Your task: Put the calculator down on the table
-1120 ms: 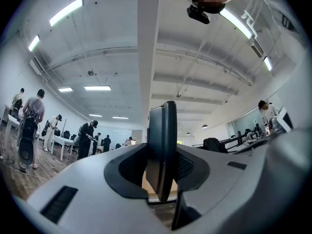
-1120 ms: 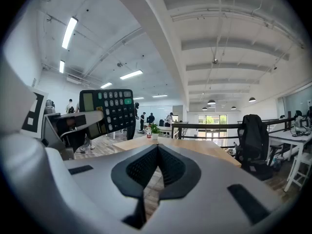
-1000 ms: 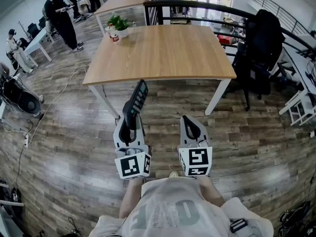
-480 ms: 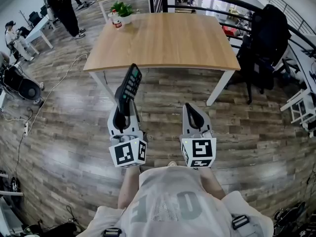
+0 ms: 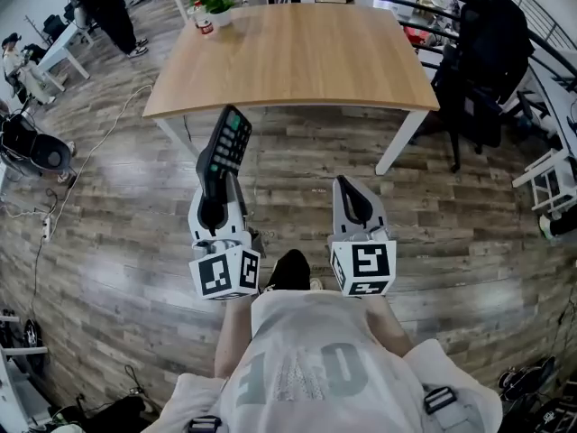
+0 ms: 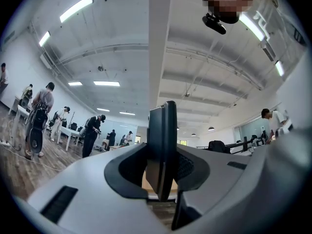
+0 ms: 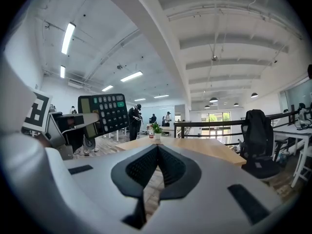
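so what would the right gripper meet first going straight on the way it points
Likely the near edge of the wooden table; only floor lies before it. The right gripper might instead skim over the top: height is unclear.

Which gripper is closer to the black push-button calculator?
Left. The left gripper clamps the black calculator by its lower end; the right gripper sits apart to its right, jaws together.

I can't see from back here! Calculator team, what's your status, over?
Left gripper clamped on calculator, held above floor, short of table. Right gripper shut, empty. Potted plant at table's far corner, out of the path.
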{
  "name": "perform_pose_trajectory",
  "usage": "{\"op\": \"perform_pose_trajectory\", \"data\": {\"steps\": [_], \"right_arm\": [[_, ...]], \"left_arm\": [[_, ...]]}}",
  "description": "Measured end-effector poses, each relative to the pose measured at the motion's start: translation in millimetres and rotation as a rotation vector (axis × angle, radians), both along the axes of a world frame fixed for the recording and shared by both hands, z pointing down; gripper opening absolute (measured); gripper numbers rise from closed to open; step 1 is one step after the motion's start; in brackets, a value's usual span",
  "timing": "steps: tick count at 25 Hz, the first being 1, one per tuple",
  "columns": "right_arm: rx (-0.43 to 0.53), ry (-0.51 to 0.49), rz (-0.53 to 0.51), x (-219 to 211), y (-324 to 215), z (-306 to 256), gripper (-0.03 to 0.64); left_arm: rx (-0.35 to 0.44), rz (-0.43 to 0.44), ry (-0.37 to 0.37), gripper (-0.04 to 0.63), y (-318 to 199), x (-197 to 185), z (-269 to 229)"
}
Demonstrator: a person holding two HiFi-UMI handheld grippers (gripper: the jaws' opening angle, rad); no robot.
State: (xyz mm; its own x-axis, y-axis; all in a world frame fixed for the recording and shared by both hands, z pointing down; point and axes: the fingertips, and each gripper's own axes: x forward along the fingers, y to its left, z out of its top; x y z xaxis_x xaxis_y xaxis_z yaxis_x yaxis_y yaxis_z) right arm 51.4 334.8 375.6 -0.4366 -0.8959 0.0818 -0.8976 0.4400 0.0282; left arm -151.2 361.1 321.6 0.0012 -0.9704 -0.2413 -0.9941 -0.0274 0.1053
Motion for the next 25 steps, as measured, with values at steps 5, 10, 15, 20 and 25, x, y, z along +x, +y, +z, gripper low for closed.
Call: {"op": "perform_pose_trajectory", "data": {"steps": [5, 10, 15, 20, 25], "right_arm": [[-0.010, 0.039, -0.022, -11.4, -5.3, 9.1, 0.020], [-0.011, 0.063, 0.017, -3.6, -29.2, 12.1, 0.020], [-0.015, 0.059, 0.057, 1.0, -59.9, 11.4, 0.020], [-0.025, 0.069, 0.070, -9.9, -101.1, 18.8, 0.020], [-0.020, 0.064, 0.097, -24.9, -167.5, 16.3, 0.020]], "left_arm": [[-0.028, 0.017, 0.017, 0.115, -12.7, -0.2, 13.8], [-0.005, 0.043, 0.020, 0.115, -46.1, 0.2, 13.0], [0.005, 0.077, 0.032, 0.115, -83.6, 1.4, 8.9], [0.011, 0.104, 0.024, 0.115, -133.6, -6.5, 12.3], [0.016, 0.144, 0.035, 0.115, -204.6, -14.7, 12.7]]}}
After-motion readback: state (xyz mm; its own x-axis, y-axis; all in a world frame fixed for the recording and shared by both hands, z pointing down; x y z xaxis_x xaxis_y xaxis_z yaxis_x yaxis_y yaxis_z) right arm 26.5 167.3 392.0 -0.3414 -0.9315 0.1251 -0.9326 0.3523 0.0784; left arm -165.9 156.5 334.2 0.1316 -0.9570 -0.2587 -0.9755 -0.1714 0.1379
